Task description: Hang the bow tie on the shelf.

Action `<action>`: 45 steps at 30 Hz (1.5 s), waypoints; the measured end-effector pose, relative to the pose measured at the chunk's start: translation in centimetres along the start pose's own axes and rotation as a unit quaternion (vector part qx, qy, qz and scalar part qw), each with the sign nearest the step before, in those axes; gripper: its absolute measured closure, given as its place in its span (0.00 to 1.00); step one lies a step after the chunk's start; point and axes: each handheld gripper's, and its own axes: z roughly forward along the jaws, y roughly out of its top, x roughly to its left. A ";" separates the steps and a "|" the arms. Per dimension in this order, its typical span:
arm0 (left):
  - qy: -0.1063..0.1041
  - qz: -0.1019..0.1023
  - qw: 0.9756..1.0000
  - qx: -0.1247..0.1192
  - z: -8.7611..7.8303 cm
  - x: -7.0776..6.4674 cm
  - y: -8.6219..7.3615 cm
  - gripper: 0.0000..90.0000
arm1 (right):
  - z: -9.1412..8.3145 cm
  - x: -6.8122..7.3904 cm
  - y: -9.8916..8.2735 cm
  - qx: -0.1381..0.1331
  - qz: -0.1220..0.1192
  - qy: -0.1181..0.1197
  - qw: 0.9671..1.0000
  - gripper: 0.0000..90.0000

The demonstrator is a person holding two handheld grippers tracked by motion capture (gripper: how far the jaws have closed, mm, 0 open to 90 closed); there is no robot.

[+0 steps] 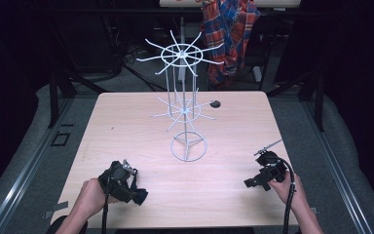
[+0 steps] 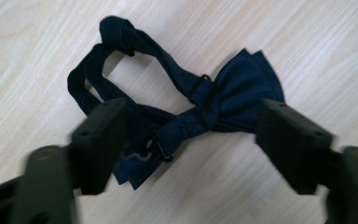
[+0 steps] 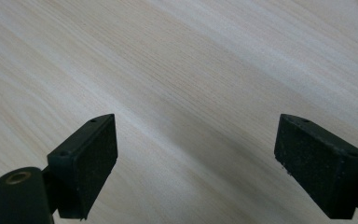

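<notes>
Left gripper [image 2: 186,135] is seen with its two black jaws spread on either side of a navy bow tie [image 2: 191,107]; neither pad is pressed against the fabric, although the left jaw overlaps the strap end of the tie in the left gripper view. The bow tie is laid flat on the light wooden table [image 2: 307,42], its strap looped away from the jaws and its bow turned toward the right jaw. In the high view, the left gripper [image 1: 135,191] is held low at the near left part of the table [image 1: 126,126], with the bow tie [image 1: 140,196] at its tip. Right gripper [image 3: 196,158] is held with jaws wide apart over bare wood, nothing between them; in the high view it [image 1: 251,183] is found at the near right. A white wire display rack [image 1: 185,105] with radiating hooks is stood at the table's centre.
</notes>
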 end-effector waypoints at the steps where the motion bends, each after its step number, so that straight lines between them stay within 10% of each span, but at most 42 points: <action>1: 0.000 0.002 1.000 0.000 0.0 0.0 0.0 0.36 | -0.1 0.0 0.1 0.006 -0.004 0.001 1.000 0.14; 31: 0.008 0.048 0.998 0.026 1.4 -0.8 1.3 0.84 | -0.1 0.0 -0.2 0.011 -0.004 -0.006 1.000 0.14; 45: 0.007 0.036 0.999 -0.030 -0.5 -0.2 1.0 0.95 | -0.3 -0.1 -0.2 0.008 -0.005 -0.013 1.000 0.14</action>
